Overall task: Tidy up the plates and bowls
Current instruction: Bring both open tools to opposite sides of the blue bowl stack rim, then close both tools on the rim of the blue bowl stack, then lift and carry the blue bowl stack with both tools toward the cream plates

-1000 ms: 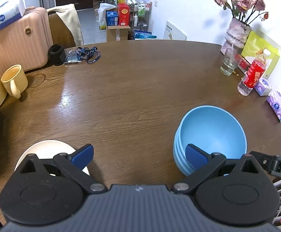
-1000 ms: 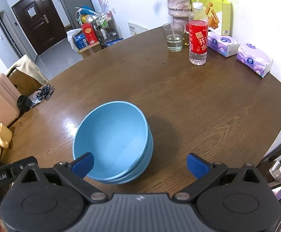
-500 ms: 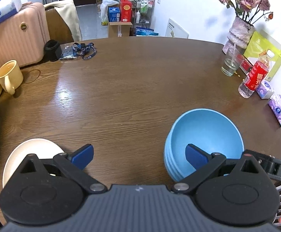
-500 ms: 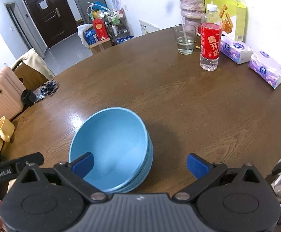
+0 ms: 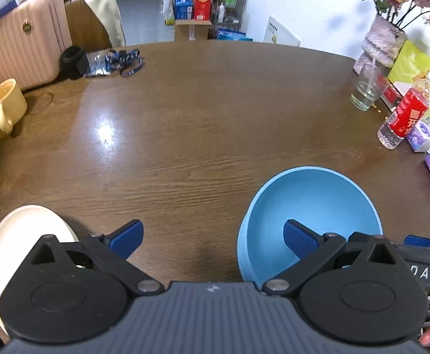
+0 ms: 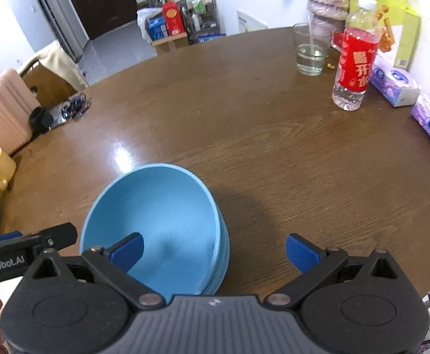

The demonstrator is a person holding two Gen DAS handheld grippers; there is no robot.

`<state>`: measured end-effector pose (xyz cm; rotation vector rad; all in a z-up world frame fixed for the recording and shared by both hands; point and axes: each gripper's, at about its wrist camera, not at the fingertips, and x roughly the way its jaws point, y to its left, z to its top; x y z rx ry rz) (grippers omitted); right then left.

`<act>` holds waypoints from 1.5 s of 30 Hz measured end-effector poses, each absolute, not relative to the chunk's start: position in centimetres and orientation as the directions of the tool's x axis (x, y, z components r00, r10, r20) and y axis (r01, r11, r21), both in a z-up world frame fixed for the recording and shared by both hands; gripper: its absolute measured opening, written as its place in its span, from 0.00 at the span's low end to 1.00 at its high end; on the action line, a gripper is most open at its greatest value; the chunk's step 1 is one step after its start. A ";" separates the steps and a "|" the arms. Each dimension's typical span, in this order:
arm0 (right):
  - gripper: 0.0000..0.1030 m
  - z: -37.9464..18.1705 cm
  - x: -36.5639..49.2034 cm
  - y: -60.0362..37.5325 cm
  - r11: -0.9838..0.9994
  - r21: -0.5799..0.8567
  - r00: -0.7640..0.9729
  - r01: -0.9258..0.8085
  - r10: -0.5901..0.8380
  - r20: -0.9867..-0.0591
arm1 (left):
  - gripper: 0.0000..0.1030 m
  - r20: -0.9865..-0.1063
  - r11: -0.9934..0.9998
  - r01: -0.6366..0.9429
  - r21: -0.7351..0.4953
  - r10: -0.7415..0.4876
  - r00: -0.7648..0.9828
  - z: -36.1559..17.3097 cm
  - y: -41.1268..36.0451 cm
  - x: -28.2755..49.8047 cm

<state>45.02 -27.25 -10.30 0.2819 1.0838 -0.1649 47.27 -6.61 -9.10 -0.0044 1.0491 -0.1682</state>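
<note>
Now we hold both claws spread wide and empty: left claw (image 5: 212, 236), right claw (image 6: 213, 249). Bowls (image 6: 156, 224) sit stacked just ahead-left of our right claw; the plate (image 5: 23, 236) lies by our left claw's left finger. Beyond, right, a bottle (image 6: 355, 67) and glass (image 6: 311, 53) could topple if we sweep wide.
</note>
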 end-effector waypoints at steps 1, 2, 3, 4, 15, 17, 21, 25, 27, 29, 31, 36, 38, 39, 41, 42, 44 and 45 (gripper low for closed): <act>1.00 -10.6 45.3 -27.4 0.953 0.144 0.452 0.266 0.009 -0.892 | 1.00 -0.866 0.988 0.130 -0.082 -0.135 0.481 -9.5 -6.8 47.5; 0.99 -10.9 45.5 -27.5 0.954 0.144 0.444 0.264 0.013 -0.896 | 1.00 -0.871 0.989 0.125 -0.080 -0.130 0.475 -9.8 -6.9 47.7; 0.99 -11.3 45.7 -27.6 0.954 0.145 0.435 0.261 0.018 -0.900 | 1.00 -0.875 0.990 0.119 -0.080 -0.127 0.468 -10.2 -7.0 47.9; 0.99 -11.5 45.9 -27.7 0.955 0.146 0.430 0.258 0.022 -0.903 | 1.00 -0.878 0.990 0.114 -0.080 -0.124 0.462 -10.5 -7.1 48.1; 0.91 -13.5 47.4 -28.3 0.956 0.175 0.392 0.235 0.071 -0.917 | 0.90 -0.907 0.991 0.107 -0.083 -0.119 0.403 -13.0 -8.5 49.4; 0.84 -13.9 47.5 -28.4 0.955 0.185 0.384 0.230 0.085 -0.920 | 0.86 -0.912 0.990 0.111 -0.088 -0.125 0.391 -13.3 -8.9 49.5; 0.77 -14.5 47.6 -28.4 0.953 0.202 0.368 0.225 0.109 -0.923 | 0.75 -0.922 0.988 0.112 -0.110 -0.143 0.359 -14.1 -9.2 49.7; 0.61 -15.0 47.7 -28.7 0.944 0.235 0.354 0.231 0.144 -0.924 | 0.65 -0.927 0.985 0.115 -0.126 -0.159 0.341 -14.5 -9.4 49.8; 0.58 -15.2 47.8 -28.8 0.940 0.250 0.348 0.233 0.160 -0.924 | 0.63 -0.929 0.984 0.118 -0.134 -0.166 0.331 -14.7 -9.6 49.8; 0.57 -15.5 47.7 -28.8 0.935 0.262 0.344 0.237 0.172 -0.923 | 0.61 -0.931 0.983 0.119 -0.138 -0.170 0.322 -14.9 -9.7 49.8; 0.47 -15.7 47.7 -29.0 0.931 0.275 0.342 0.240 0.184 -0.921 | 0.58 -0.934 0.982 0.121 -0.143 -0.174 0.313 -15.2 -9.8 49.8; 0.33 -16.2 47.6 -29.1 0.917 0.307 0.333 0.254 0.215 -0.918 | 0.53 -0.940 0.981 0.123 -0.150 -0.180 0.289 -15.7 -10.0 49.8; 0.31 -16.3 47.6 -29.1 0.916 0.306 0.332 0.257 0.214 -0.919 | 0.50 -0.943 0.980 0.121 -0.157 -0.186 0.277 -16.0 -10.1 49.8; 0.30 -16.3 47.6 -29.2 0.915 0.309 0.333 0.260 0.215 -0.918 | 0.48 -0.944 0.980 0.119 -0.161 -0.188 0.271 -16.1 -10.1 49.9; 0.26 -16.4 47.5 -29.4 0.911 0.318 0.335 0.263 0.223 -0.916 | 0.44 -0.945 0.979 0.115 -0.171 -0.196 0.263 -16.3 -10.1 49.9; 0.25 -16.5 47.4 -29.5 0.907 0.325 0.337 0.266 0.229 -0.913 | 0.40 -0.944 0.978 0.115 -0.175 -0.200 0.264 -16.3 -10.1 49.9; 0.25 -16.4 47.4 -29.5 0.906 0.328 0.338 0.267 0.231 -0.912 | 0.37 -0.942 0.977 0.119 -0.178 -0.204 0.265 -16.2 -10.2 49.9; 0.25 -16.4 47.3 -29.5 0.906 0.327 0.339 0.268 0.229 -0.912 | 0.37 -0.942 0.977 0.120 -0.177 -0.204 0.267 -16.2 -10.2 49.8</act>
